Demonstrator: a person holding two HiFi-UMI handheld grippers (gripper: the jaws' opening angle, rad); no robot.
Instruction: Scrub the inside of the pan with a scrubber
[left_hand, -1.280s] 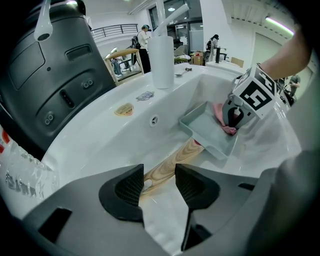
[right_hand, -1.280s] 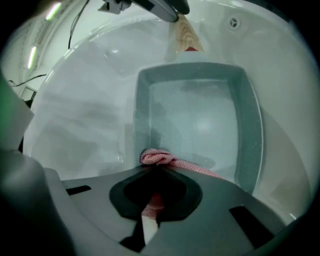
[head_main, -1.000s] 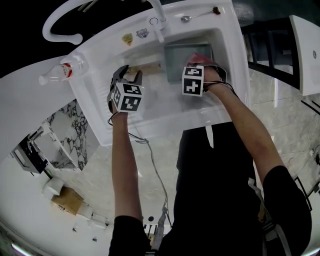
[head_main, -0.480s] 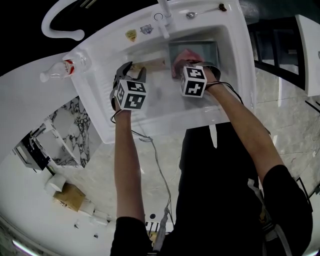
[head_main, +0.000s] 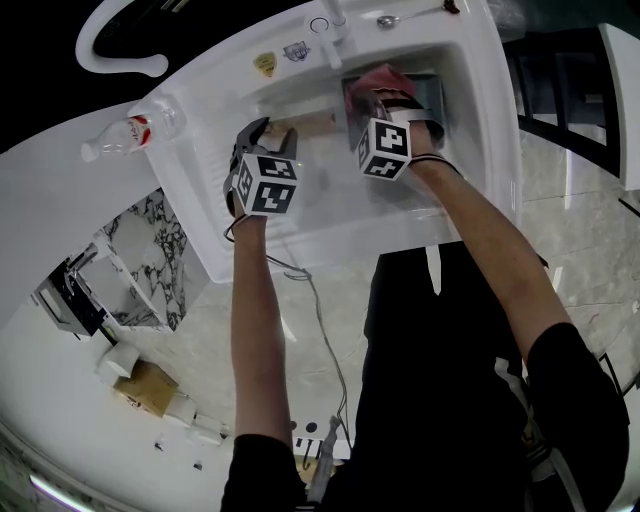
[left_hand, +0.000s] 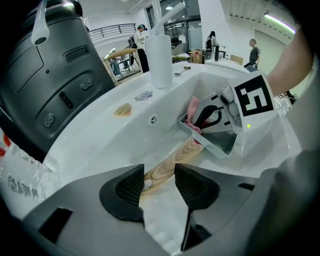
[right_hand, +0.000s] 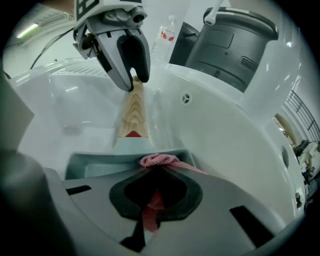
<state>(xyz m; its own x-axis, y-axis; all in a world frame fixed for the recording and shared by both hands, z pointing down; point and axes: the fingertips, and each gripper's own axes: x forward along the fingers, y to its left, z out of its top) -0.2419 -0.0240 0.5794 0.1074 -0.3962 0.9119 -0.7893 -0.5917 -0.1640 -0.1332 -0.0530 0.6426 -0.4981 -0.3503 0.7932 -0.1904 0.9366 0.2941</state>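
Now, scrubber (right_hand: 160, 160) in right tool (right_hand: 156, 171), inside pan (right_hand: 95, 162)

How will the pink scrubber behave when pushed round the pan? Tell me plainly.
Probably floppy: the scrubber bunches and folds where the right gripper pinches it. Likely light, since it looks like open mesh. It should drag rather than slide, so the pan may shift unless the left gripper, shut on its handle, holds firm.

You have bare sink (head_main: 330, 212) floor on your near side; the pan (head_main: 432, 92) fills the far right corner and its wooden handle (head_main: 310, 125) bars the back wall.
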